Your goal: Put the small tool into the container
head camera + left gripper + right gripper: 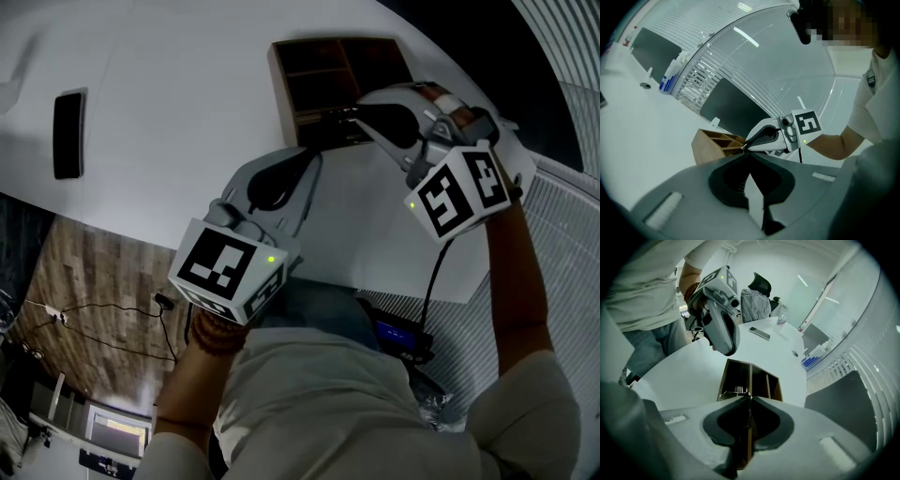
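Cool bluish-white light from the ceiling strips washes the table nearly featureless, the container holds deep shadow in its compartments, and both gripper views bend into black fisheye corners with a soft, unfocused foreground.

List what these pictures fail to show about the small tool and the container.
- Small tool: right gripper view, a tiny glint at the tips of the right gripper; its kind and the grip on it are too small to tell.
- Container near compartments: head view, the right gripper covers them.
- Container floor: in shadow in every view.
- Dark flat object on the table: head view, too small to identify.
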`<state>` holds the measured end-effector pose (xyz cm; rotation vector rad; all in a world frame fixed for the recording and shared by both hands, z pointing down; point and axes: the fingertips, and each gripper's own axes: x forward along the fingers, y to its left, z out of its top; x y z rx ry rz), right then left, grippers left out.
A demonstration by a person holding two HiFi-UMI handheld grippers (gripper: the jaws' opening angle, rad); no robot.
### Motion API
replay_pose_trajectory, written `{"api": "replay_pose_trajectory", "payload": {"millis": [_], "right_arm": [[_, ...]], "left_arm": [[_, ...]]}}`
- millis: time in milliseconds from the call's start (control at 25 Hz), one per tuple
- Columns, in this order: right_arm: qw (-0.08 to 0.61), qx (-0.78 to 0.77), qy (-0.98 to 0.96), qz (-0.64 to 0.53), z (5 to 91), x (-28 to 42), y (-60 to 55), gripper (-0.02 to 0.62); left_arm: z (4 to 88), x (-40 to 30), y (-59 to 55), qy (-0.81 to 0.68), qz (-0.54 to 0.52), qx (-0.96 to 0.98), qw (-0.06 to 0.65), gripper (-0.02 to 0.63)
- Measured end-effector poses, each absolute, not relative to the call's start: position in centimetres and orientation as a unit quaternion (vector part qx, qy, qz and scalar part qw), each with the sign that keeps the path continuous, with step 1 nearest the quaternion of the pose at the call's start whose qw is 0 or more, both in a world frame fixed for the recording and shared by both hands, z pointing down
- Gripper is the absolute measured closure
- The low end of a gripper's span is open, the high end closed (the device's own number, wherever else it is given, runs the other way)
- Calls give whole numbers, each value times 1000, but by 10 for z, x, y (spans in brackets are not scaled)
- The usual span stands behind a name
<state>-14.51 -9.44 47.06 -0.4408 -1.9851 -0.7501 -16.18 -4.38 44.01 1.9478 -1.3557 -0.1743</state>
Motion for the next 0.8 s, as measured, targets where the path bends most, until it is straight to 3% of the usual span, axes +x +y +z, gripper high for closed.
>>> {"api": "replay_pose_trajectory", "payload": {"millis": [800], "right_arm": [[427,-142,-838,-308,429,-153,-81,592]], "left_arm": [[399,-176,-32,-543,-52,770,331,606]]}}
